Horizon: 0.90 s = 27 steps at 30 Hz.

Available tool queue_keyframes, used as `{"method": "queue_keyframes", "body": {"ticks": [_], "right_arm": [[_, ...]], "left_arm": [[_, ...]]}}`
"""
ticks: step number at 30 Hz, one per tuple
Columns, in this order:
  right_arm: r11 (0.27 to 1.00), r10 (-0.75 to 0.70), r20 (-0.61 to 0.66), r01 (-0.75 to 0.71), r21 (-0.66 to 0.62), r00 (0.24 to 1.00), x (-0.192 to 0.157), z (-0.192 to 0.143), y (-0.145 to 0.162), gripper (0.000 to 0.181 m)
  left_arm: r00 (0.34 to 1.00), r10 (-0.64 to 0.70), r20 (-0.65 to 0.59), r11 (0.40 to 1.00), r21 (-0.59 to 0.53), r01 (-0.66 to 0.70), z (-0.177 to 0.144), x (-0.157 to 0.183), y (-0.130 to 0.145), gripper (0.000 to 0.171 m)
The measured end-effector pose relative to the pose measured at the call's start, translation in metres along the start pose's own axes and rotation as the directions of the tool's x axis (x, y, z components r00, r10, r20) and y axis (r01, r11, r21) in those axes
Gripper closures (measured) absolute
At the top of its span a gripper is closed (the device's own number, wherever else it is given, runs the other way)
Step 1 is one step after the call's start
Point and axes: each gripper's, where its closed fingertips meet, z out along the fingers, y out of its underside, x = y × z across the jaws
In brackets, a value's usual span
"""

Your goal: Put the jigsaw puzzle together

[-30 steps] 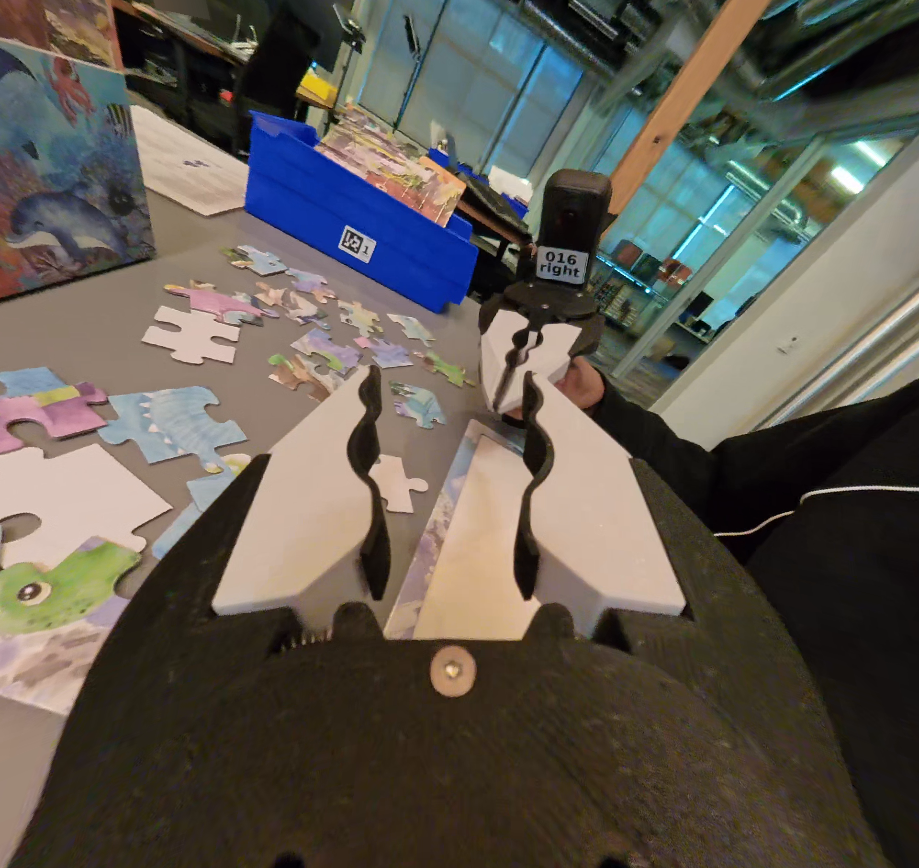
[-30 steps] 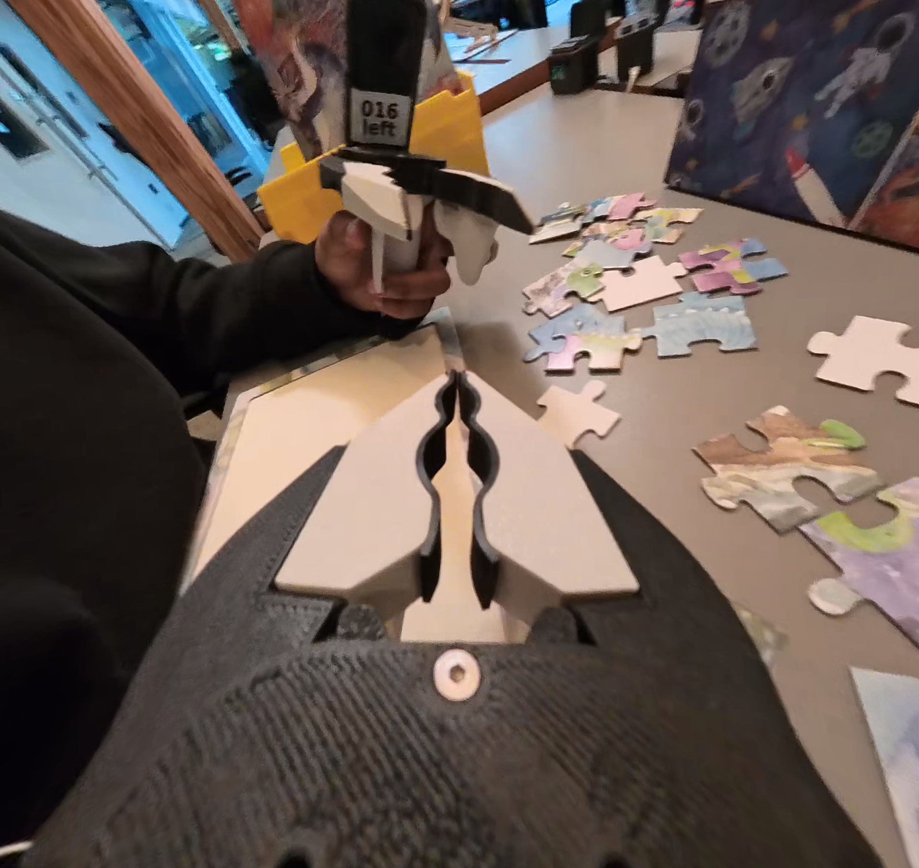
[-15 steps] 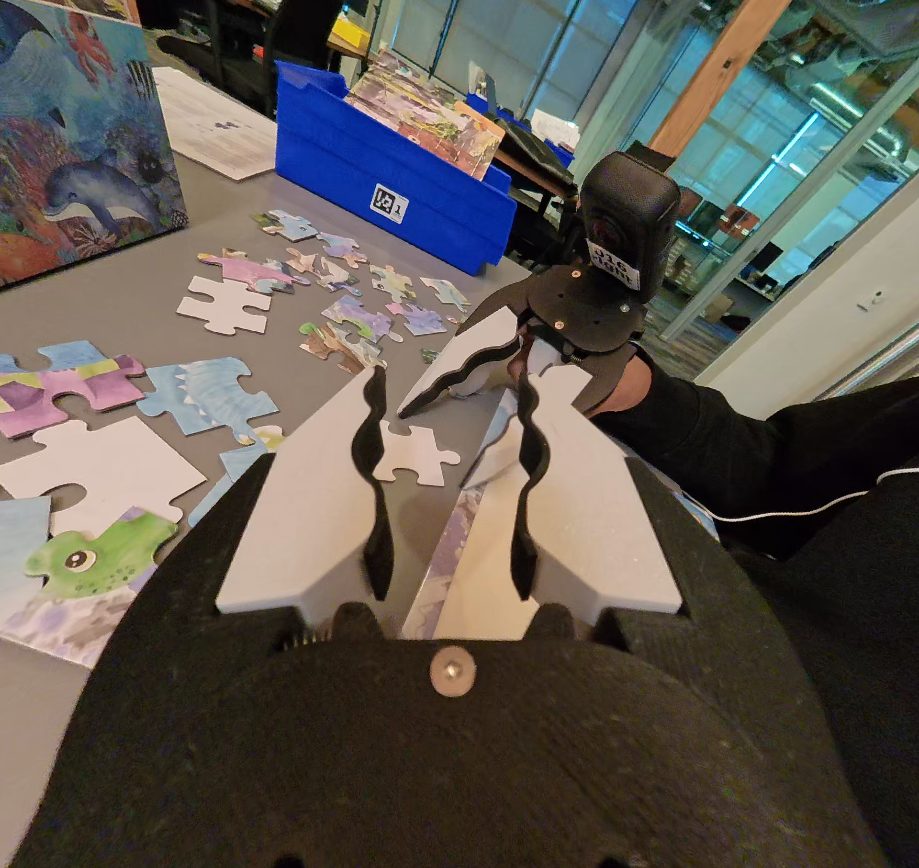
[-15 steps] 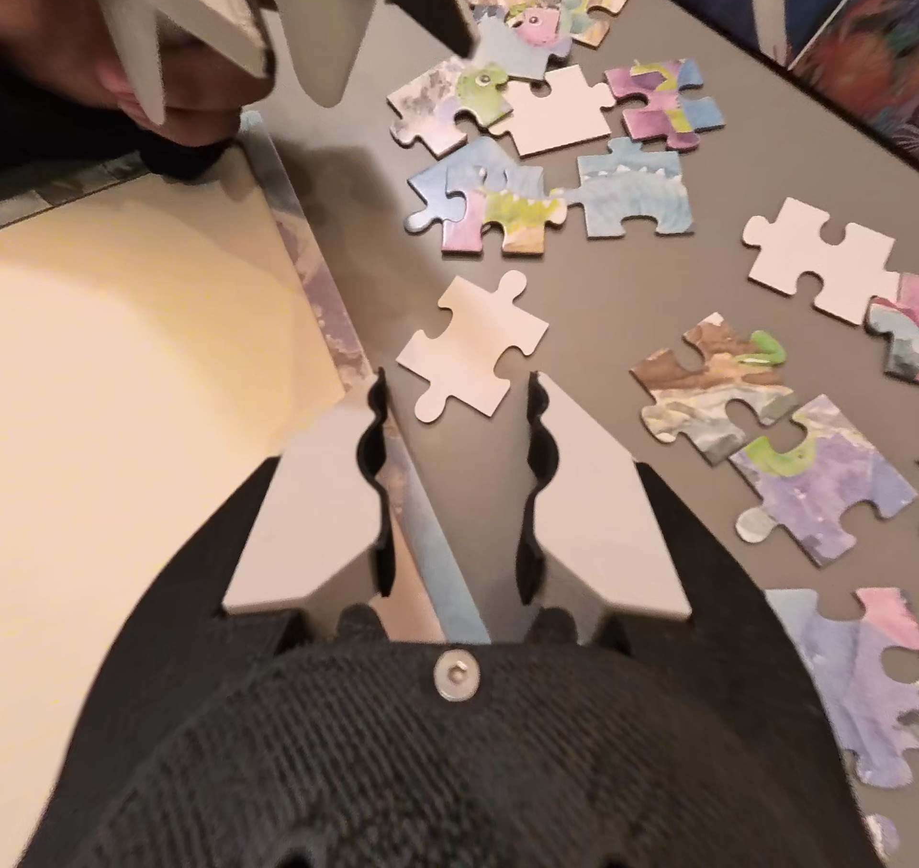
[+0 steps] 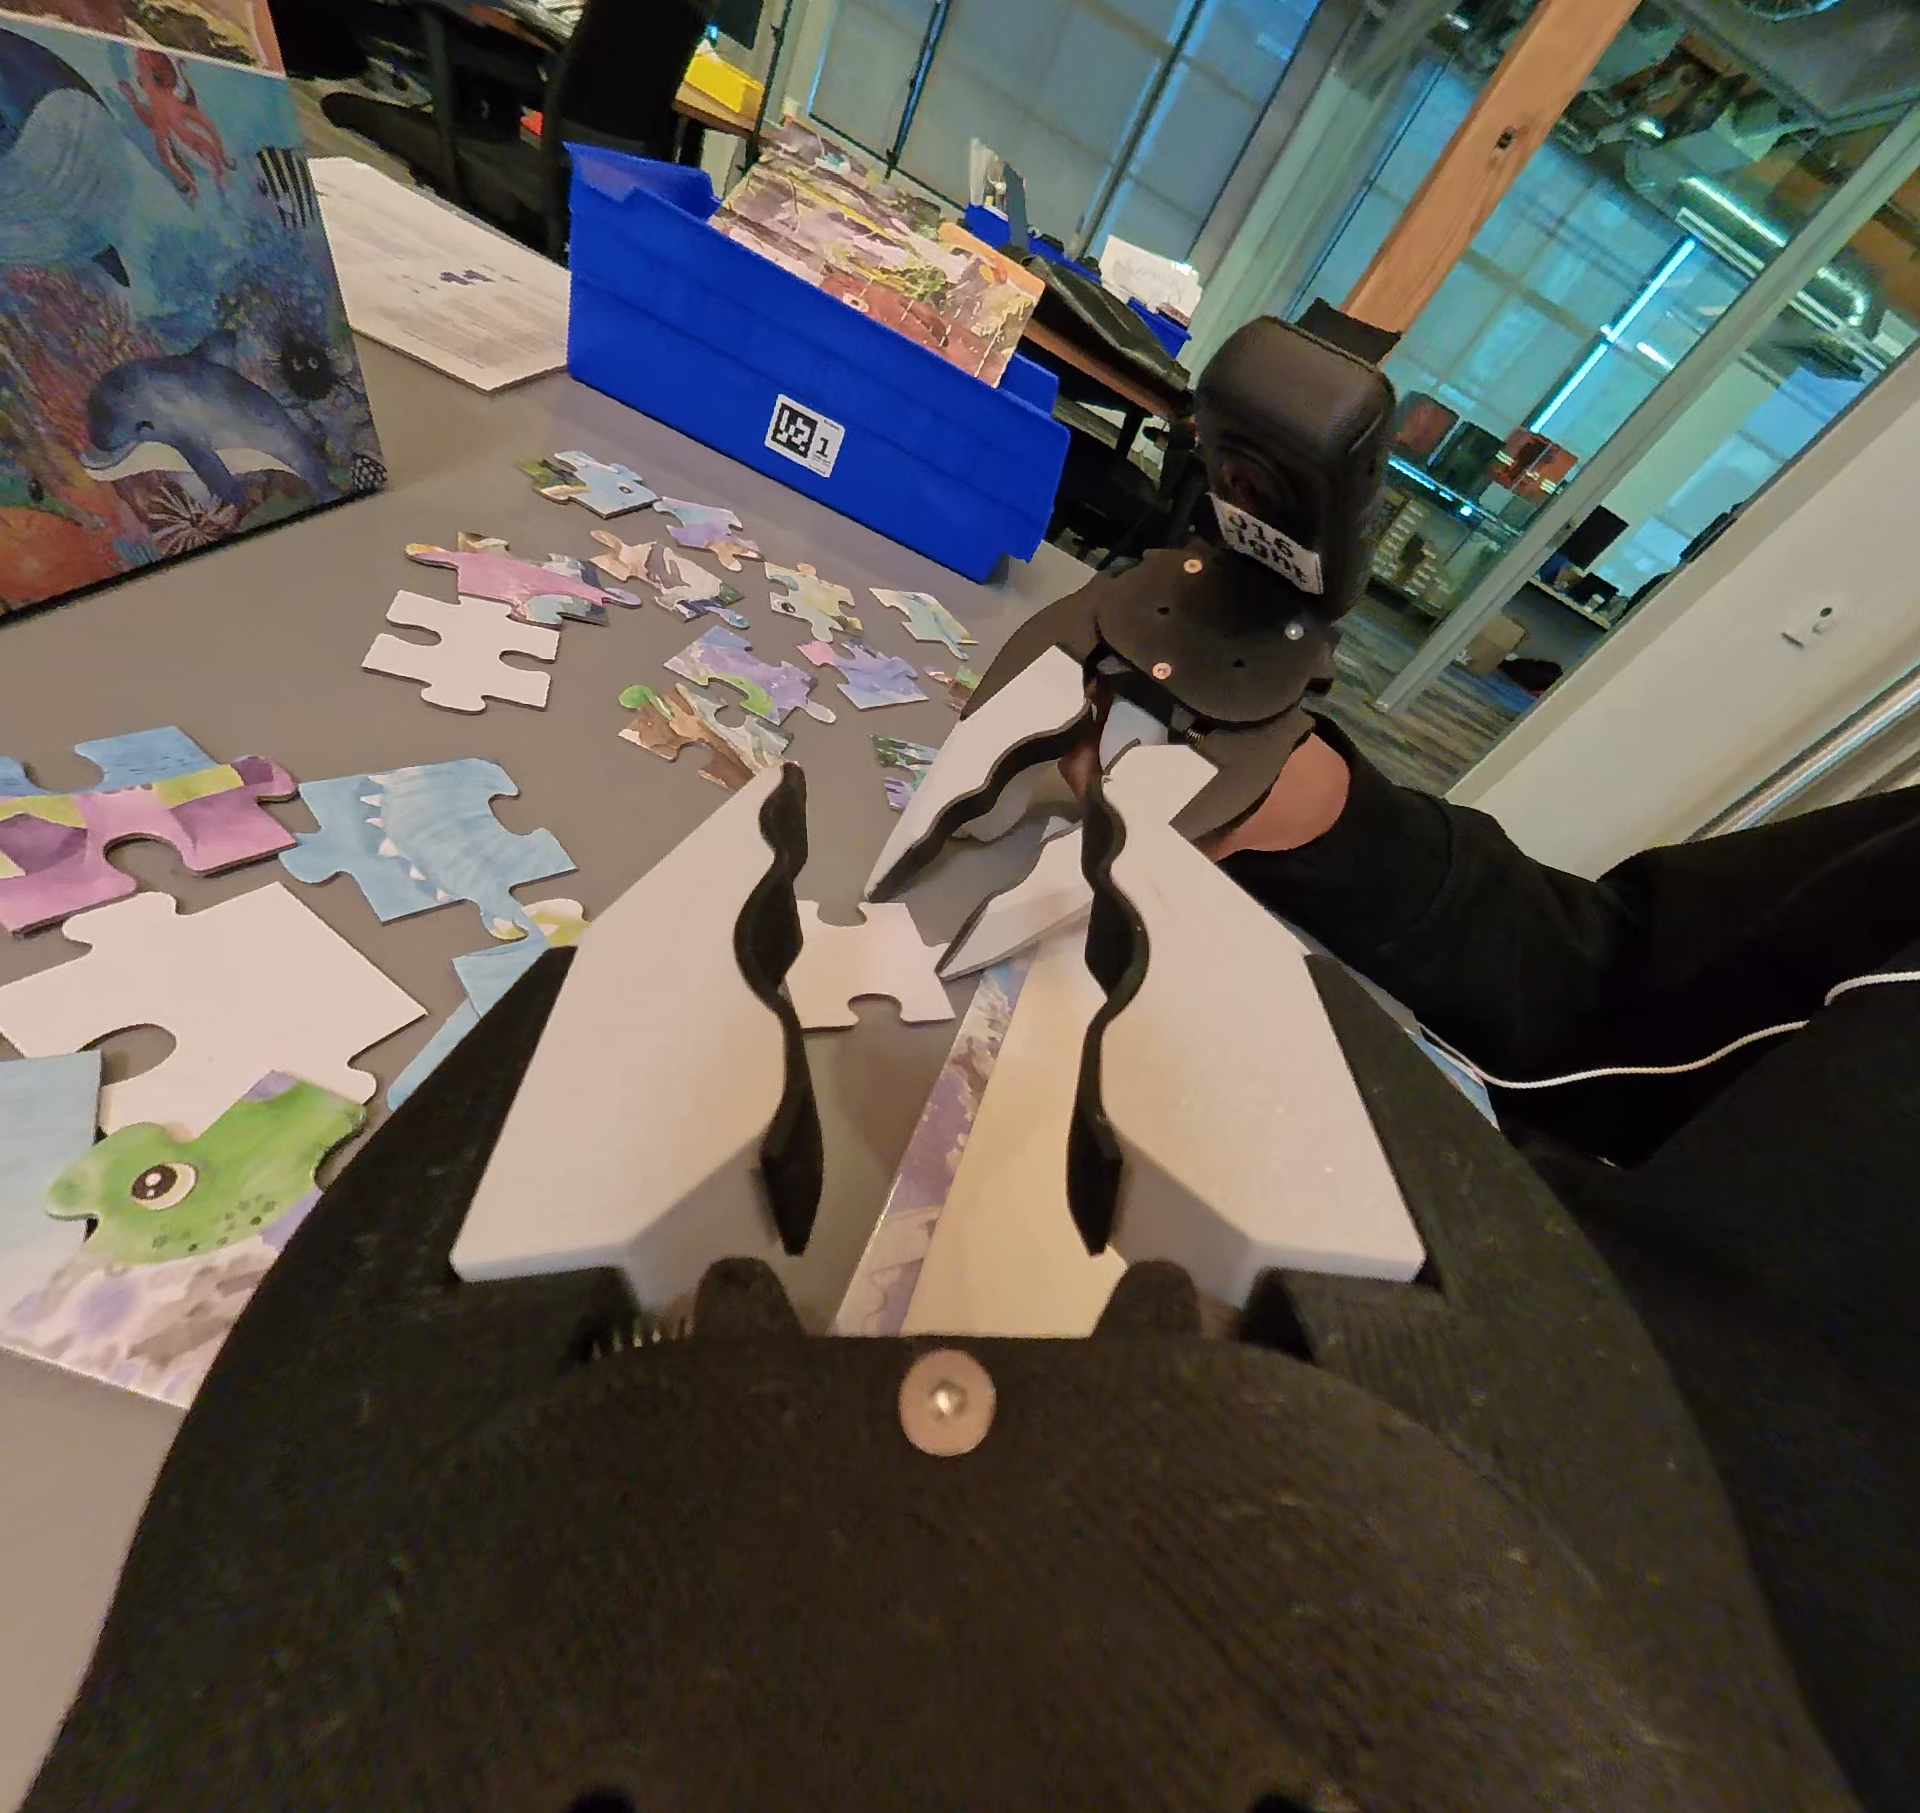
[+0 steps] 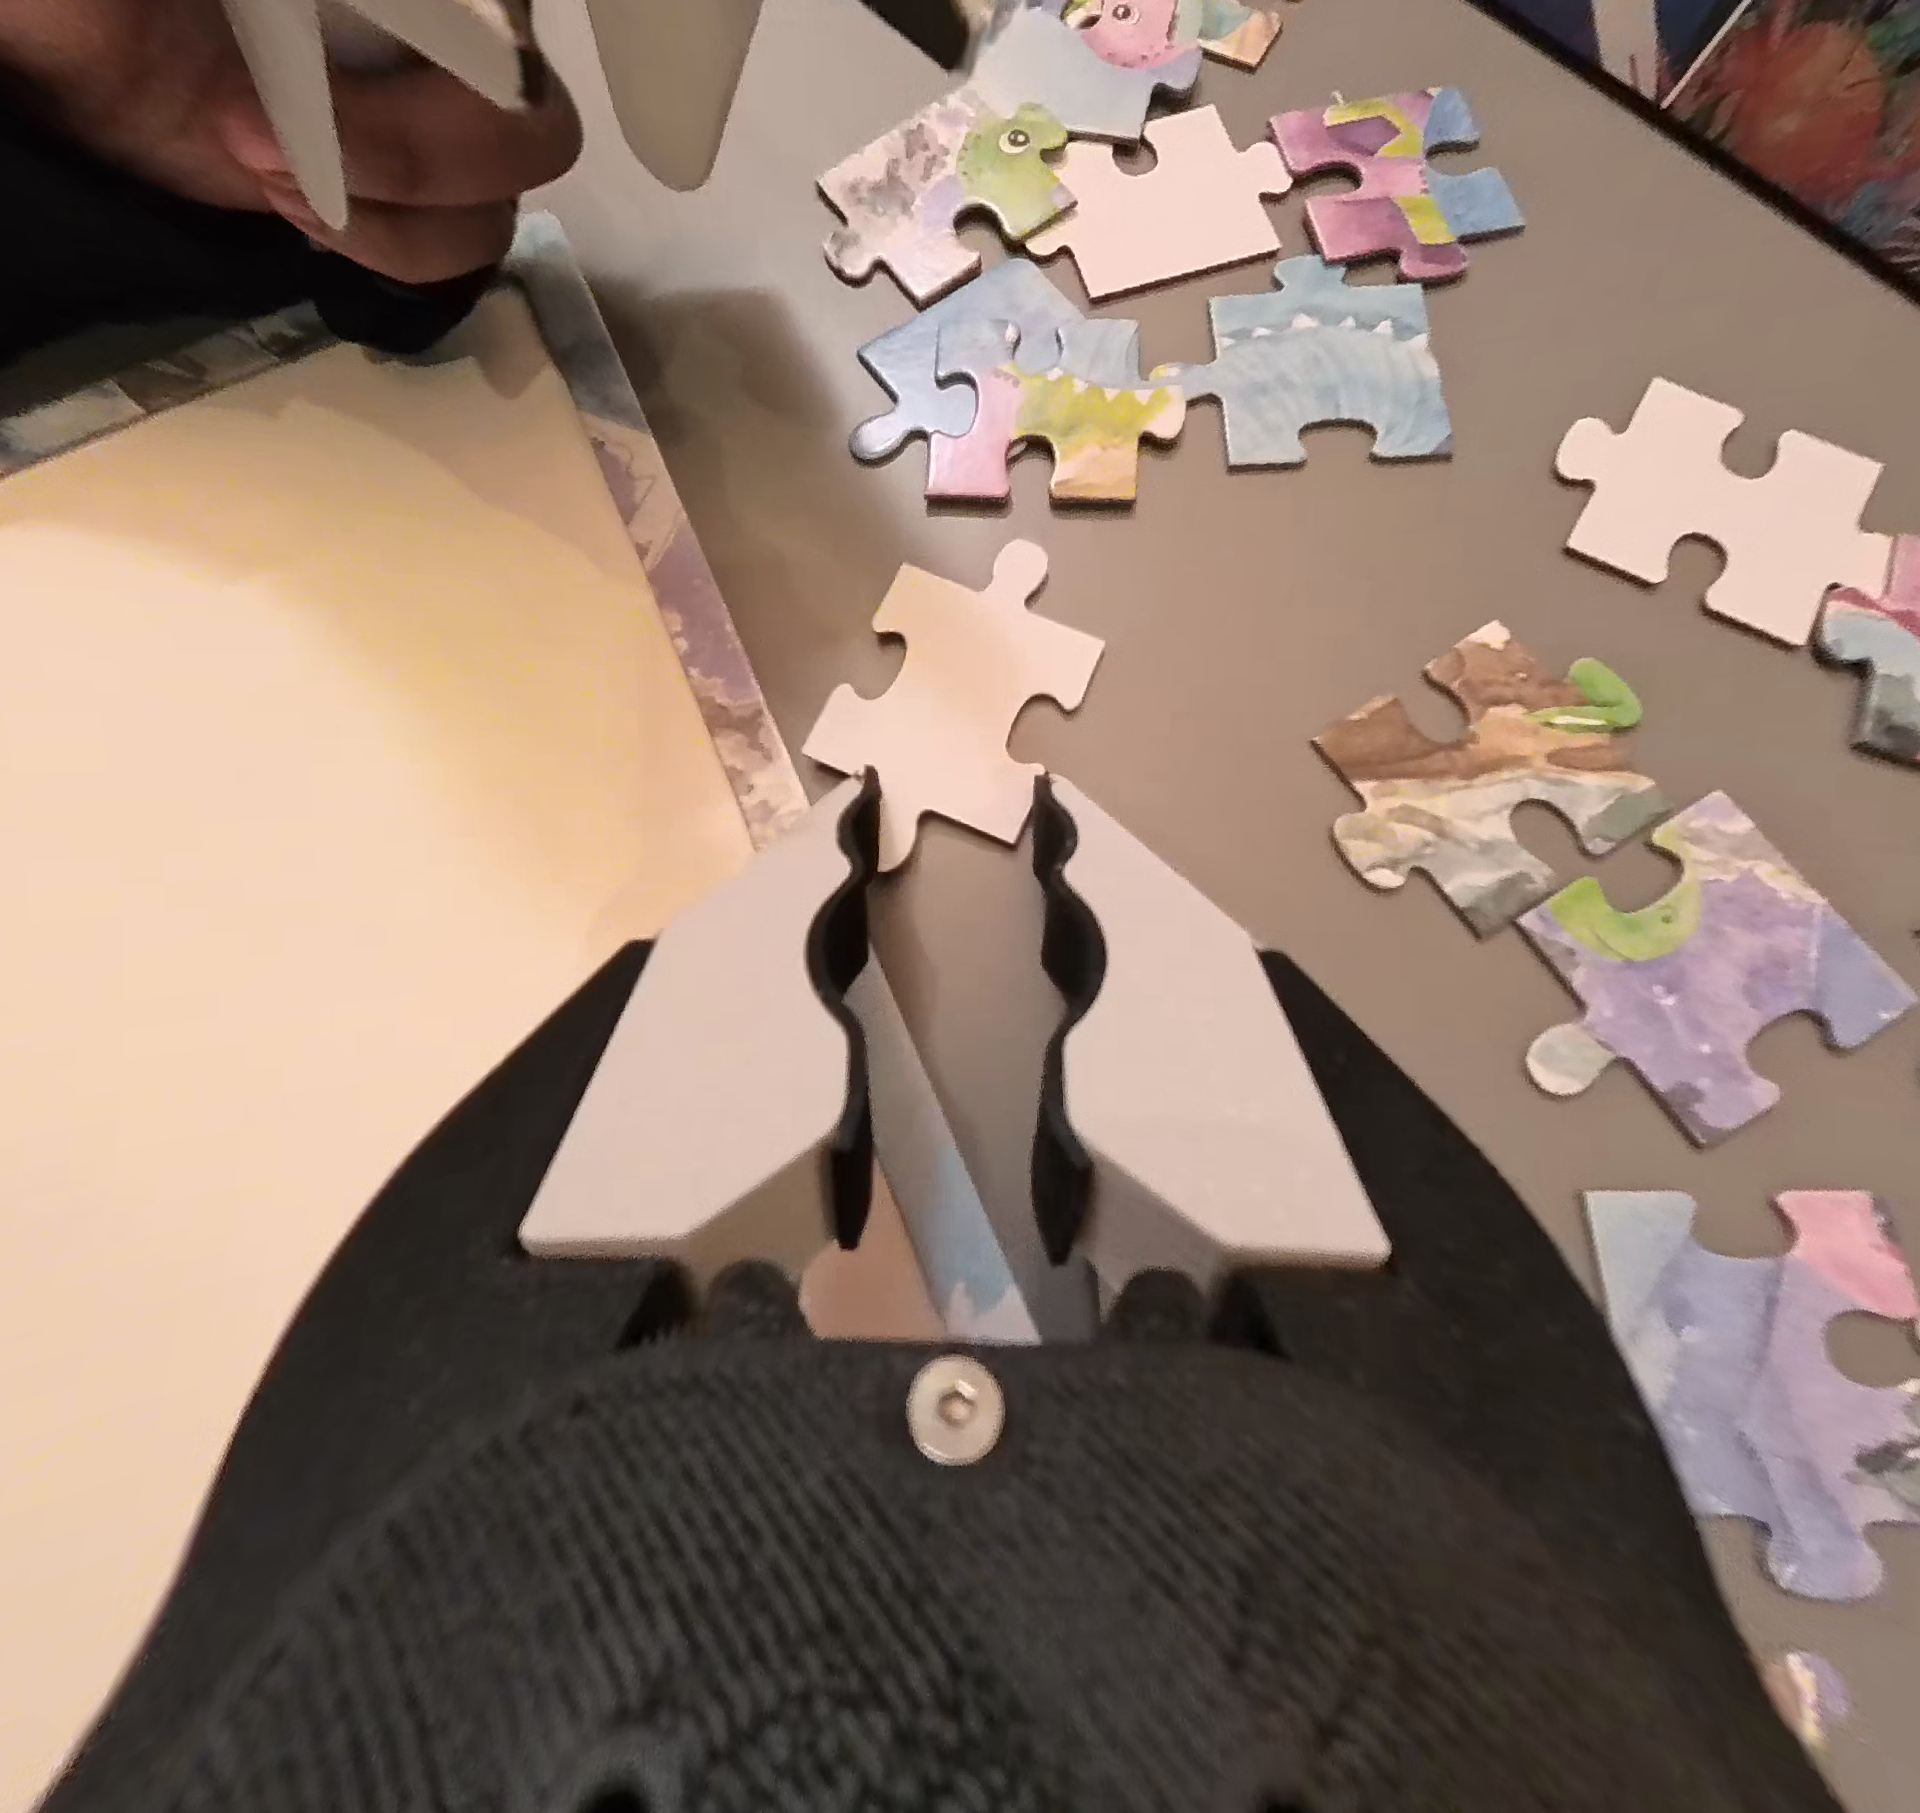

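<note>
Left gripper (image 5: pixel 940 942): jaws wide apart, holding nothing; it hangs over the near edge of the puzzle tray (image 5: pixel 940 1119), whose painted border runs up between its fingers.
Loose pieces, left of the left gripper: a green frog-faced piece (image 5: pixel 197 1187), a large face-down white piece (image 5: pixel 197 1005) and a blue piece (image 5: pixel 436 844) lie flat on the grey bench (image 5: pixel 260 662), apart from the tray.
Target piece: a face-down white jigsaw piece (image 6: pixel 961 698) lies on the bench just beside the tray's right border, directly ahead of the right gripper (image 6: pixel 956 792).
Right gripper: jaws partly open, fingertips either side of the piece's near edge and seemingly touching it; whether it is pinched yet I cannot tell, and it does not look lifted.
Tray: its cream floor (image 6: pixel 312 724) to the right gripper's left shows no pieces, so assembly looks barely begun.
Right of the right gripper: a brown-and-green piece (image 6: pixel 1486 792) and a purple piece (image 6: pixel 1714 974) touch each other; another white piece (image 6: pixel 1725 527) lies farther out.
Handling: thin, stiff, light card lying flat, little edge to catch. Probably best pinched across the body between the knobs, not on a tab, which could bend; it also needs turning picture side up.
</note>
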Motion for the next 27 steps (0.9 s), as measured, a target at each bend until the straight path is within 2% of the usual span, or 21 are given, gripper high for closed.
{"method": "queue_keyframes", "body": {"ticks": [6,8,11,13,16,18,20,22,25,27], "right_arm": [[0.983,0.107,0.120,-0.123,0.139,0.987,-0.003,-0.017,-0.018,0.154],[0.962,0.141,0.198,-0.181,0.202,0.970,-0.007,-0.027,-0.028,0.177],[0.926,0.195,0.290,-0.273,0.259,0.937,-0.007,-0.038,-0.037,0.173],[0.925,0.204,0.286,-0.280,0.258,0.936,-0.004,-0.039,-0.035,0.170],[0.953,0.117,0.252,-0.180,0.243,0.961,-0.011,-0.036,-0.032,0.154],[0.975,0.005,0.227,-0.056,0.216,0.974,-0.023,-0.030,-0.028,0.131],[0.983,-0.112,0.191,0.081,0.165,0.975,-0.035,-0.020,-0.020,0.121],[0.982,-0.175,0.180,0.158,0.104,0.968,-0.044,-0.010,-0.011,0.116],[0.984,-0.179,0.190,0.178,0.022,0.965,-0.046,0.000,0.002,0.114],[0.982,-0.185,0.182,0.186,0.010,0.966,-0.045,0.002,0.005,0.116]], "left_arm": [[1.000,0.023,-0.011,1.000,-0.010,-0.023,-0.001,0.002,0.001,0.120],[0.998,0.054,-0.016,0.998,-0.028,-0.054,0.000,0.004,0.003,0.119],[0.992,0.119,-0.030,0.989,-0.086,-0.121,0.003,0.009,0.013,0.117],[0.984,0.171,-0.050,0.974,-0.143,-0.176,0.007,0.015,0.023,0.116],[0.970,0.235,-0.056,0.946,-0.215,-0.241,0.012,0.021,0.034,0.117],[0.966,0.254,-0.052,0.930,-0.261,-0.259,0.012,0.021,0.040,0.118],[0.966,0.257,-0.021,0.926,-0.282,-0.252,0.012,0.017,0.041,0.122],[0.969,0.249,0.005,0.928,-0.286,-0.237,0.011,0.011,0.041,0.125],[0.977,0.212,0.021,0.942,-0.269,-0.199,0.010,0.006,0.038,0.125],[0.979,0.201,0.026,0.948,-0.257,-0.188,0.010,0.005,0.036,0.125]]}}
